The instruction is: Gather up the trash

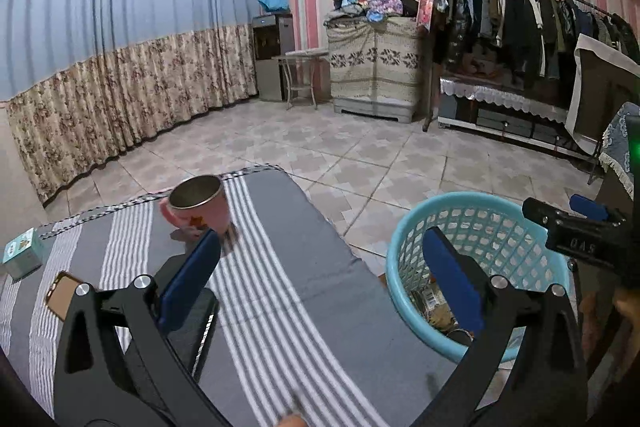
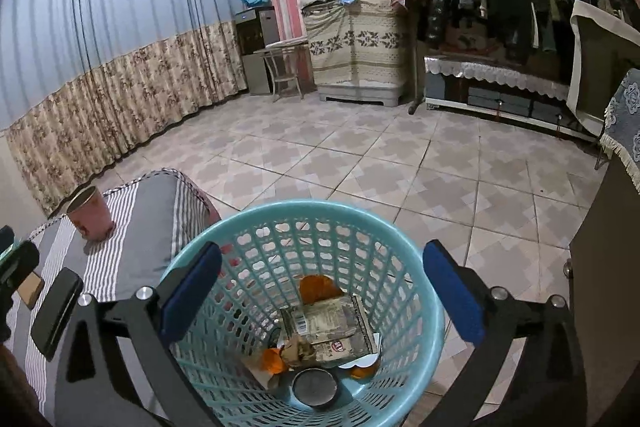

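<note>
A light blue mesh basket [image 2: 424, 311] stands on the floor beside the striped mattress [image 1: 280, 291]. Inside it lie a printed wrapper [image 2: 328, 327], orange peel [image 2: 316, 287], crumpled paper [image 2: 298, 349] and a round metal lid [image 2: 314, 387]. My right gripper [image 2: 320, 291] is open and empty, held right above the basket's mouth. My left gripper [image 1: 320, 275] is open and empty above the mattress, left of the basket [image 1: 480, 223]. The right gripper also shows in the left wrist view [image 1: 576, 223].
On the mattress stand a pink metal-lined cup [image 1: 198, 205], a black phone [image 1: 196, 327], a teal box [image 1: 22, 253] and a brown card [image 1: 62, 293]. A clothes rack [image 1: 540, 11], a covered cabinet [image 1: 374, 67] and curtains [image 1: 120, 47] line the tiled room.
</note>
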`<state>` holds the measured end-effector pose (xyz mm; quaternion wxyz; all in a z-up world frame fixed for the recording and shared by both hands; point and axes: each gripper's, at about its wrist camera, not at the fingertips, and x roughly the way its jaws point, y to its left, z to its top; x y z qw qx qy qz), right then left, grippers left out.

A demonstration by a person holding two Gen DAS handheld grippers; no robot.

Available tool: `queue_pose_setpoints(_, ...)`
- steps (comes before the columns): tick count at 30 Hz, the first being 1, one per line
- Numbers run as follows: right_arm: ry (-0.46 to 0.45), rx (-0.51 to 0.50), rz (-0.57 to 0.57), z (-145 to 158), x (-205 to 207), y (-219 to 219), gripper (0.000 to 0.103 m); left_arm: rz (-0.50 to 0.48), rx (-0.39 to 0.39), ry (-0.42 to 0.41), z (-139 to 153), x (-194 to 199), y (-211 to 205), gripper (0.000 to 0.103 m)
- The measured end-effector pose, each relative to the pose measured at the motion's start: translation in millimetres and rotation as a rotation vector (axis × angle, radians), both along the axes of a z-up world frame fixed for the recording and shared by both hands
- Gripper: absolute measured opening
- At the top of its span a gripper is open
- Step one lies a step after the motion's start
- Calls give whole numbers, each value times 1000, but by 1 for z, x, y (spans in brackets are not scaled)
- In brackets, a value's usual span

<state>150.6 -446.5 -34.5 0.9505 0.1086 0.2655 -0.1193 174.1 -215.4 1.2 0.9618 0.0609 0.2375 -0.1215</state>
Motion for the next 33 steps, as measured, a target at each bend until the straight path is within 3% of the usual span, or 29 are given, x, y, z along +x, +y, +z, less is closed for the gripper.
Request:
queue_pose_setpoints(6, -37, -38, 34, 12, -10, 31, 99, 72, -21, -27, -2, -30, 32, 98)
queue_pose_setpoints(12, -51, -14, 72, 18, -30, 69, 99, 140, -71, -51, 6, -58, 77, 98)
queue_pose_setpoints(19, -125, -37, 154, 30, -59, 121, 99, 228, 7, -123, 15, -96, 117, 98)
queue_pose_setpoints(23, -106, 18, 205, 20, -83, 142, 99, 225, -26, -132, 25, -124, 137, 98)
queue_pose_setpoints(29, -119, -83, 204, 11, -131, 168, 99, 210, -40, -129, 24, -160, 154, 98)
queue_pose_setpoints(33, -116, -79, 202, 5, -150, 172, 99, 187, -38, -128, 17, -179, 153, 98)
